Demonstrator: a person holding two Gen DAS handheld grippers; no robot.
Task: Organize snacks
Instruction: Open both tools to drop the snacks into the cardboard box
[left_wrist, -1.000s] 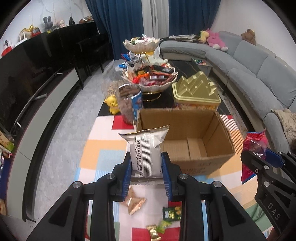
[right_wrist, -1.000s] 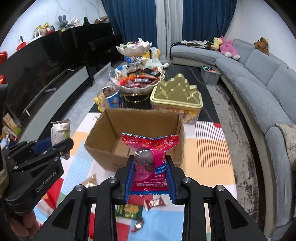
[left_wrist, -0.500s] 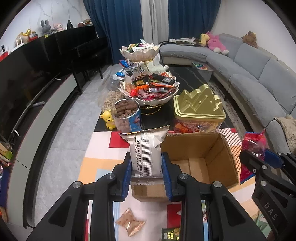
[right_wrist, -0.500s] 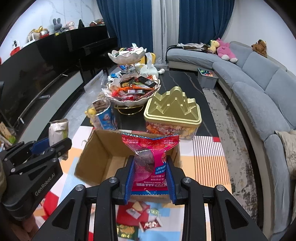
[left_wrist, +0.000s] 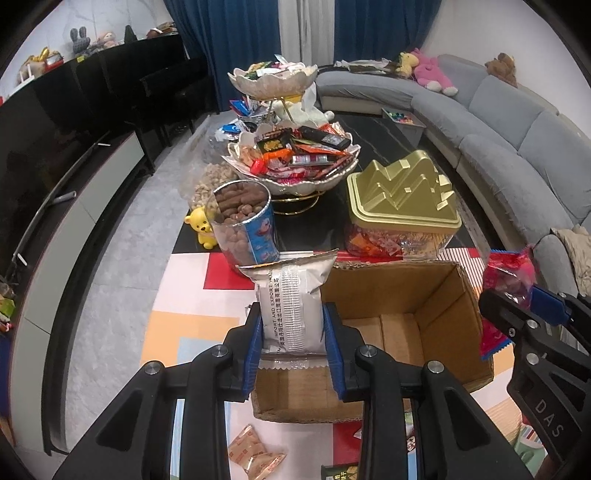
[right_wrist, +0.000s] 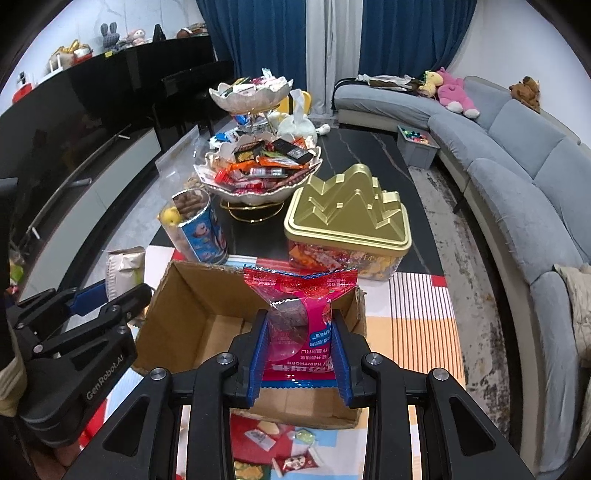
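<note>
We hold two grippers over one open cardboard box (left_wrist: 436, 295). Our left gripper (left_wrist: 293, 343) is clamped on a silver packet (left_wrist: 290, 299), its jaws having just eased slightly wider with the packet between them; our right gripper (right_wrist: 299, 352) is clamped on a red packet (right_wrist: 299, 306). Both packets hang above the box's near edge. The left view alone shows a yellow bear toy (left_wrist: 201, 227) beside the jar (left_wrist: 243, 225) and a tan packet (left_wrist: 251, 452) on the mat near us. The right view alone shows a grey bin (right_wrist: 417, 146) on the far table and three small sweets (right_wrist: 295, 461) on the mat. Both show one gold-lidded tin (right_wrist: 349, 214) and one two-tier bowl stand (right_wrist: 258, 173).
</note>
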